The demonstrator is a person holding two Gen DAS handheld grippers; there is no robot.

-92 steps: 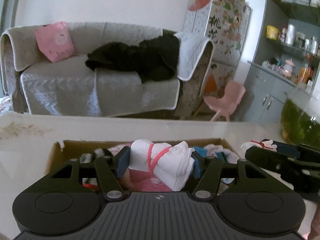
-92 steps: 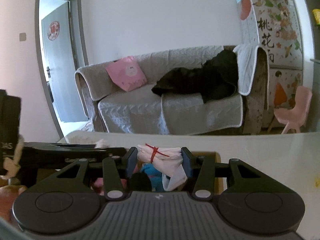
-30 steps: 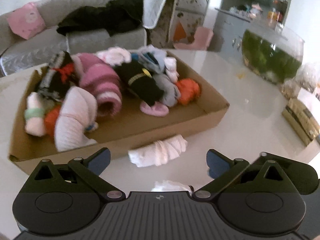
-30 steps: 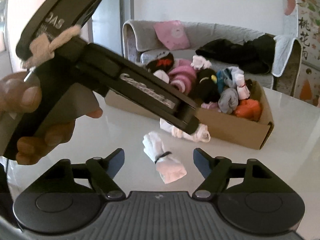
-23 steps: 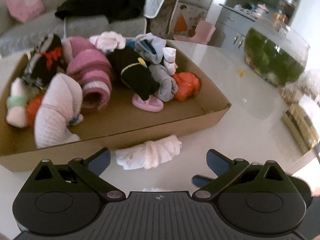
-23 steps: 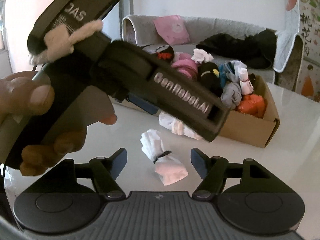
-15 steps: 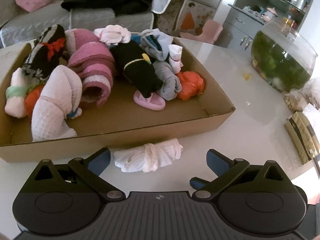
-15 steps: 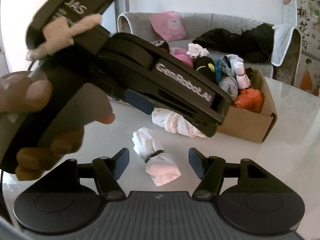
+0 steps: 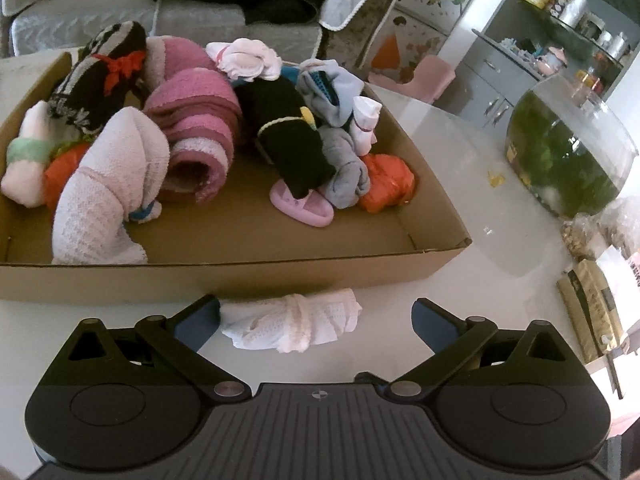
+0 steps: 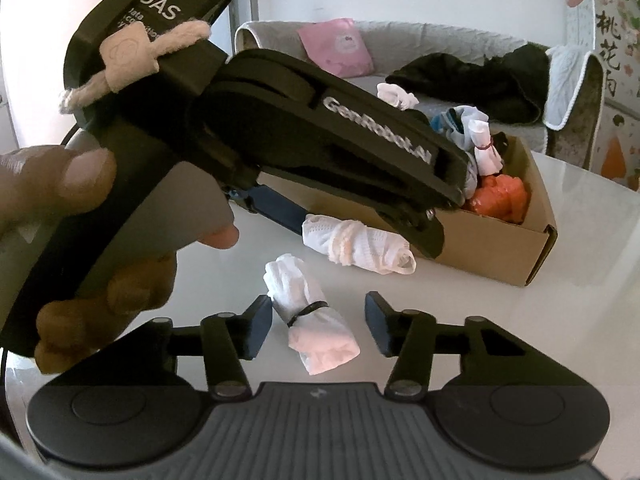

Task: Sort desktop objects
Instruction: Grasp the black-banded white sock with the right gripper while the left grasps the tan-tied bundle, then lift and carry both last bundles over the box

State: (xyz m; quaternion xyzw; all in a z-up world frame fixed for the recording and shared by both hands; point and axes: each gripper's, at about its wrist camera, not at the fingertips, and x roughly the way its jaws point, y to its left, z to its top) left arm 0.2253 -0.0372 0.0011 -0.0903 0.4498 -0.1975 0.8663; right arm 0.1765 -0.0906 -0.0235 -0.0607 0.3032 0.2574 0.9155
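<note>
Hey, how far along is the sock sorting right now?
Most rolled socks already sit in the brown cardboard box. Nothing is gripped: the left gripper is open around the white mesh sock bundle, and the right gripper is open around the white-and-pink sock roll. Both lie on the white table, unboxed.

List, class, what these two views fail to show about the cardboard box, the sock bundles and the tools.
- Cardboard box, right wrist view: its left part is hidden behind the left tool.
- White sock bundle, left wrist view: its left end is covered by a tool finger.
- Black-banded sock bundle: out of the left wrist view.
- Box bottom, left wrist view: partly buried under socks.
</note>
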